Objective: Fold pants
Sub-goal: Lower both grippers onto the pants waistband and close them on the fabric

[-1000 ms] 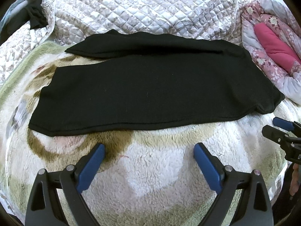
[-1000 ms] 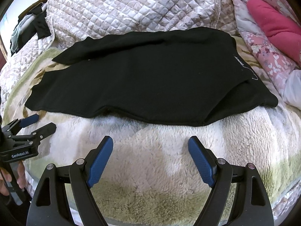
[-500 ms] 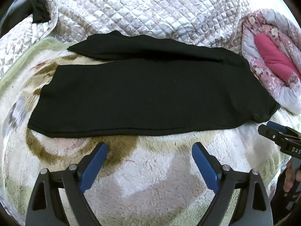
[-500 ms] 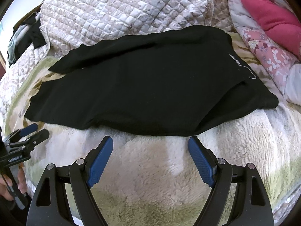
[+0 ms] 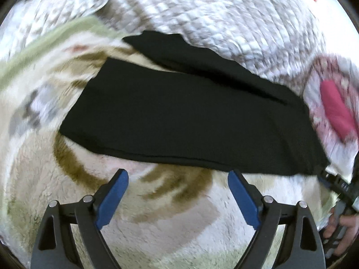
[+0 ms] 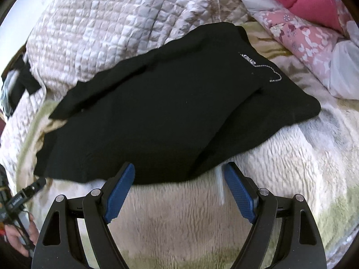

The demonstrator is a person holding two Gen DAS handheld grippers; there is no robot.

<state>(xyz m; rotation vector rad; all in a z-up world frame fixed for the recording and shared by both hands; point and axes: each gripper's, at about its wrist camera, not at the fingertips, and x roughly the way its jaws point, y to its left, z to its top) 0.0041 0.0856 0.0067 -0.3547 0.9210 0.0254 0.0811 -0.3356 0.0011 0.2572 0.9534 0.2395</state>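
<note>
1. Lying lengthwise across the fleece blanket (image 6: 280, 157) on the bed, the black pants (image 6: 170, 103) stretch side to side just ahead of both tongs.
2. The right tongs (image 6: 179, 179), jaws apart and empty, sit at the near hem.
3. The left tongs (image 5: 178, 186), also spread and empty, hover just short of it.
</note>
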